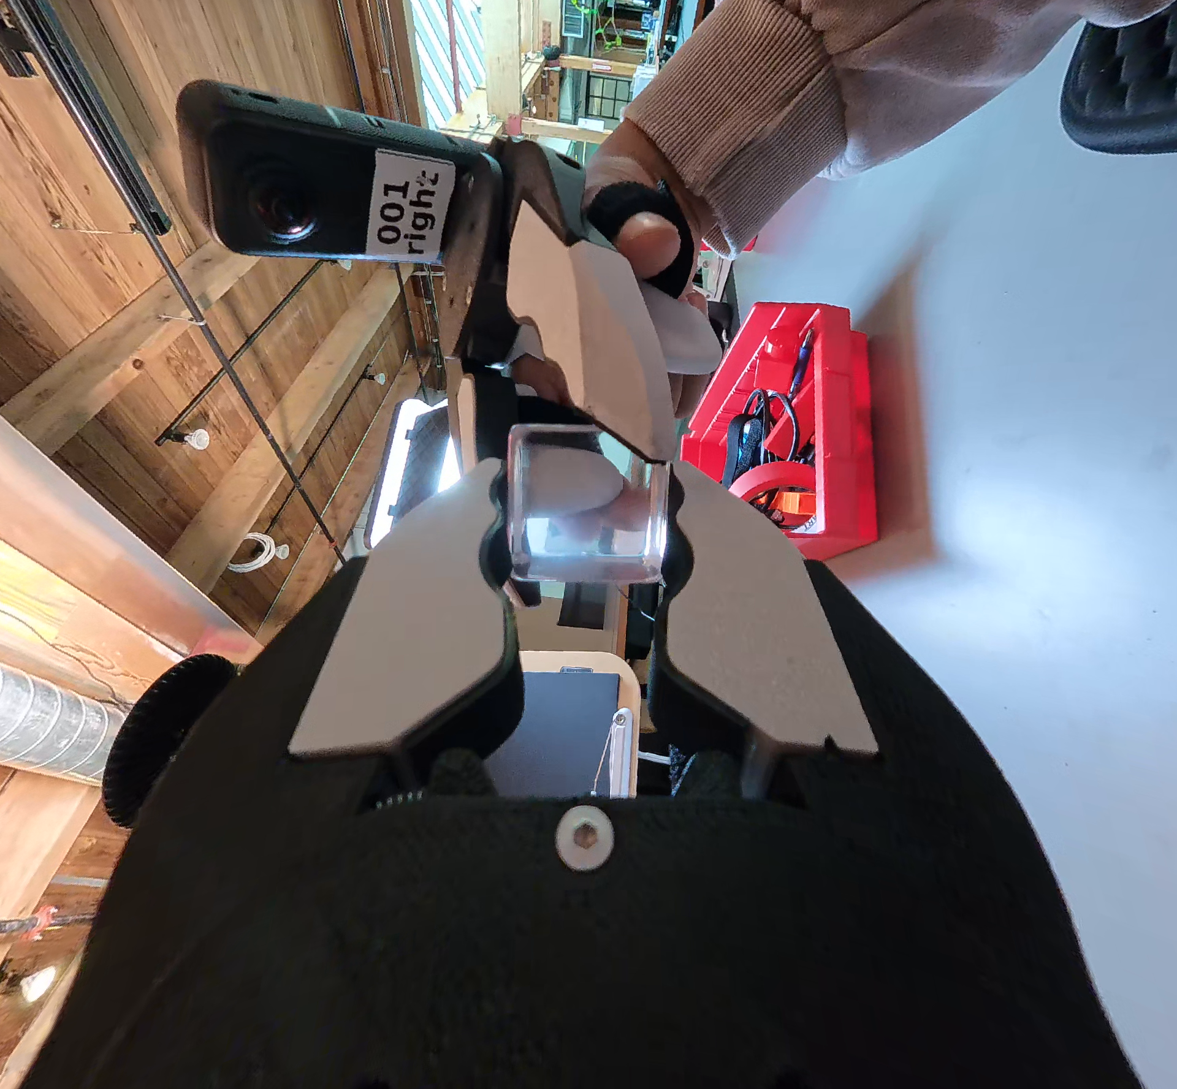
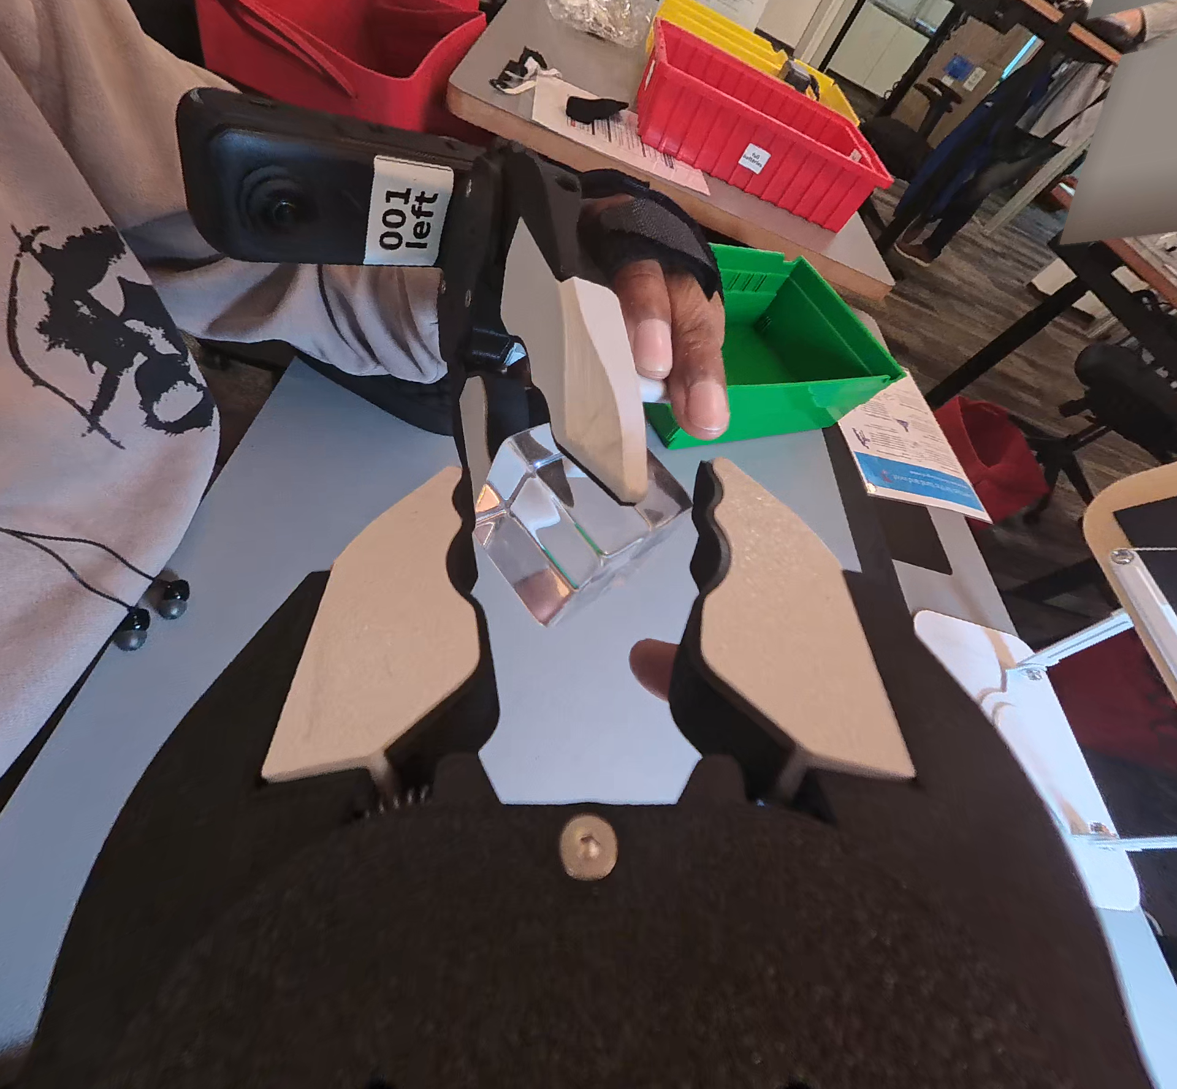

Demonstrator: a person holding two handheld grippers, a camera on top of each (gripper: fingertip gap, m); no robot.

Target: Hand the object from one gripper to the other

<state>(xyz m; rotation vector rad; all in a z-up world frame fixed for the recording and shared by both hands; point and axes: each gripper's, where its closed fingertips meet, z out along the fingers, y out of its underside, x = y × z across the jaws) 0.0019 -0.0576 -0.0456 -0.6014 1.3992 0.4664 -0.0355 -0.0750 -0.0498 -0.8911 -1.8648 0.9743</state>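
The left hand-held gripper (image 1: 583, 511) is clenched on a clear cube (image 1: 586, 508), which sits between its two fingertips with both notched inner edges pressed against the cube's sides. The right hand-held gripper (image 1: 573, 415) faces it from just ahead, one pale finger (image 1: 599, 352) lying across the cube's far upper corner; whether that finger presses on the cube cannot be told from the left wrist view. In the right wrist view the right hand-held gripper (image 2: 583, 511) stands released, its fingertips spread apart with the cube (image 2: 573, 523) tilted between them and clear of both inner edges. The left hand-held gripper (image 2: 554, 453) reaches in from ahead and above, one finger (image 2: 602, 396) laid on the cube's top face and the other against its left side. A hand (image 2: 675, 332) in a black strap holds that gripper's handle, and a camera (image 2: 306, 199) with a white label projects to its left. Below the grippers lies the grey counter (image 2: 318, 453). On it, ahead and to the right of the right hand-held gripper, stands a green bin (image 2: 796, 371). A red bin (image 2: 751, 122) sits farther off on a second counter, and a red felt bag (image 2: 331, 33) stands ahead to the left.
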